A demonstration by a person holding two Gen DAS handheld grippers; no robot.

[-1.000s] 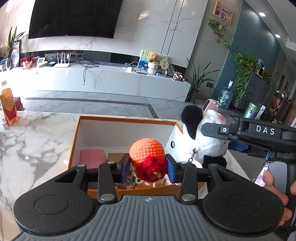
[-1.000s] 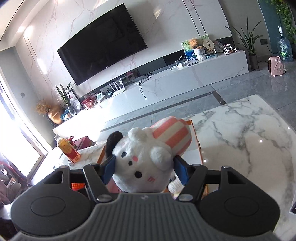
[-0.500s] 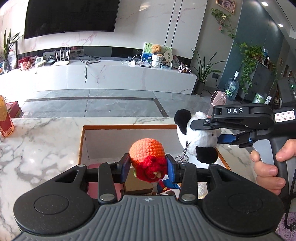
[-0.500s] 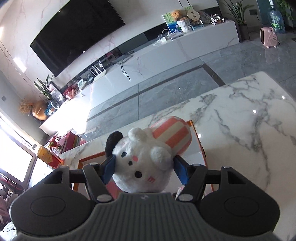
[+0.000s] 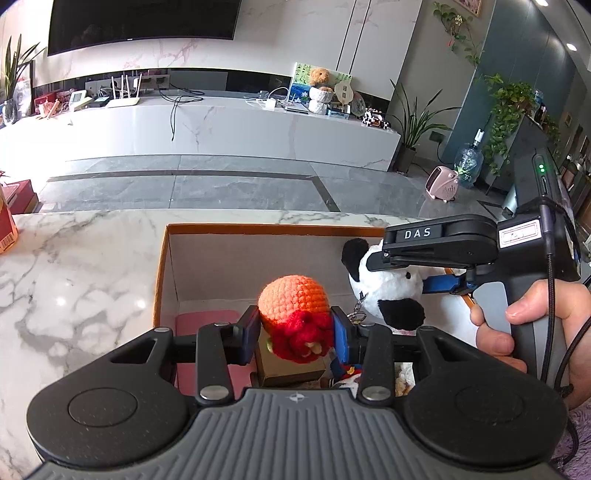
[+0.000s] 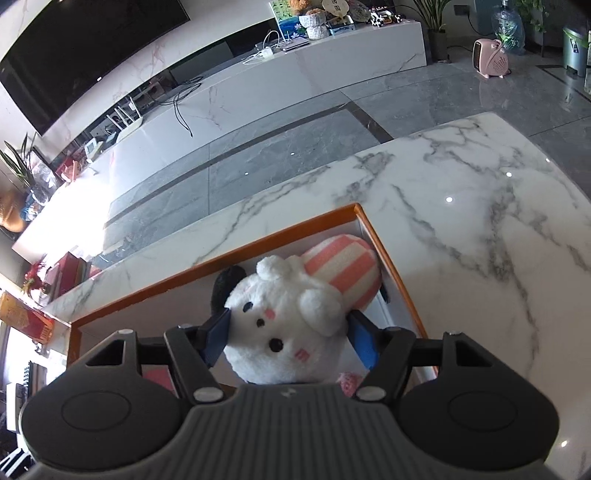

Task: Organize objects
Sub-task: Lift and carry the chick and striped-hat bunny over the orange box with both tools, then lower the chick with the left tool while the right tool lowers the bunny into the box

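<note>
Both fisheye wrist cameras look steeply down, close over an orange-rimmed white box [image 5: 162,266] [image 6: 388,254] on a marble-topped table [image 5: 74,266] [image 6: 480,229], facing a wall-mounted black television [image 5: 144,22] [image 6: 81,48]; the left view catches the right gripper [image 5: 402,277].

Daylight floods both views, strongest at nine o'clock, where the right wrist view burns out to white over the floor [image 6: 79,192] and low cabinet. Small ceiling-light glints dot the glossy marble counter [image 6: 480,206]. The box [image 5: 221,266] interior lies in soft shade. Focus stays sharp throughout, without motion blur. Fisheye distortion bows the television [image 5: 144,18] and cabinet lines towards the edges.
</note>
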